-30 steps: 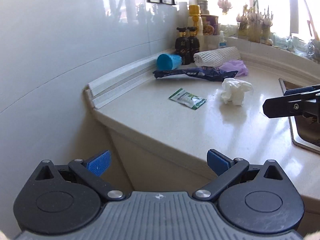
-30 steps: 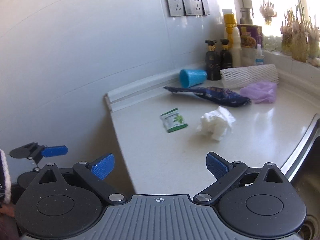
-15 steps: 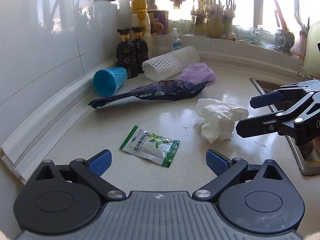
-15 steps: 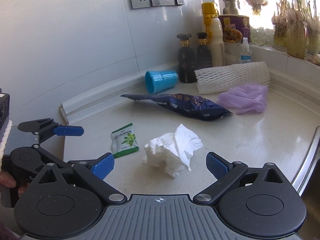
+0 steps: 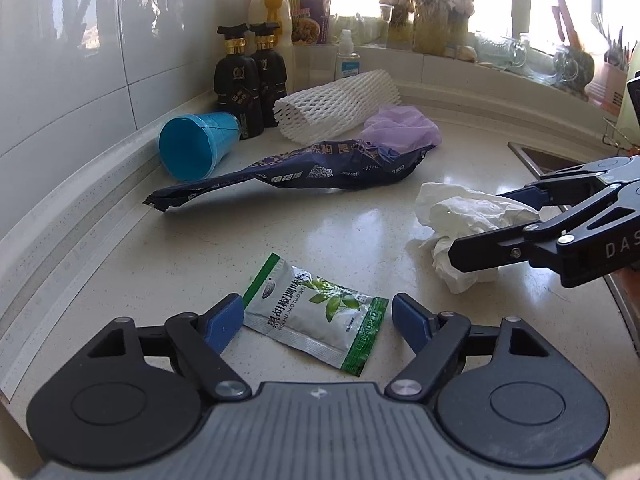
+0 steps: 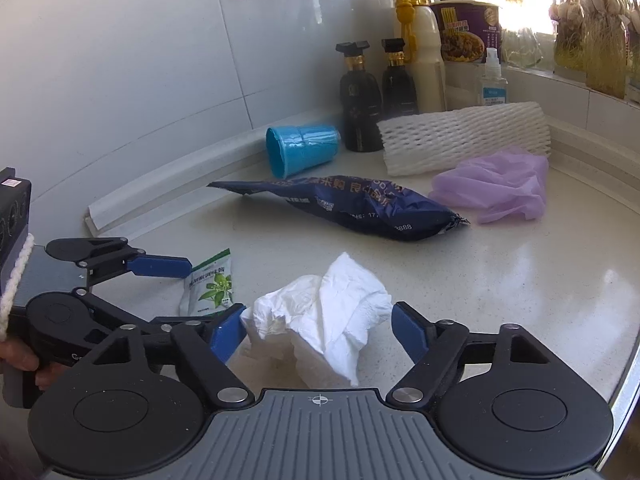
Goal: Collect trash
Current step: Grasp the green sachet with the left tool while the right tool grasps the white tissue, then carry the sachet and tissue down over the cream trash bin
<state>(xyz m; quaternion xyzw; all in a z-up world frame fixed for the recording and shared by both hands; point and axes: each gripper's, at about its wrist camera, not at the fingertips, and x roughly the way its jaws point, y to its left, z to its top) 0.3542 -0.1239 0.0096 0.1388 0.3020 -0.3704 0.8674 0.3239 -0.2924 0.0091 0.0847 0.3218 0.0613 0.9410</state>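
Observation:
A green and silver sachet [image 5: 316,312] lies flat on the white counter [image 5: 352,236], between the open fingers of my left gripper [image 5: 318,320]. A crumpled white tissue [image 6: 320,320] lies between the open fingers of my right gripper [image 6: 318,332]. The tissue also shows in the left wrist view [image 5: 464,220], with the right gripper [image 5: 496,222] around it. The sachet also shows in the right wrist view [image 6: 210,284], with the left gripper [image 6: 200,292] around it. A dark blue snack bag [image 5: 304,172], a tipped blue cup [image 5: 196,152], a white foam net sleeve [image 5: 336,104] and a purple plastic bag [image 5: 404,128] lie farther back.
Two dark bottles [image 5: 250,76], a yellow-capped bottle [image 5: 270,8], a noodle tub [image 6: 468,32] and a small sanitizer bottle [image 5: 347,60] stand along the tiled back wall. A sink [image 5: 560,160] lies to the right. Jars and garlic line the window ledge [image 5: 500,68].
Both grippers moved forward and down over the counter. The left now straddles the sachet and the right straddles the tissue. Both stay open.

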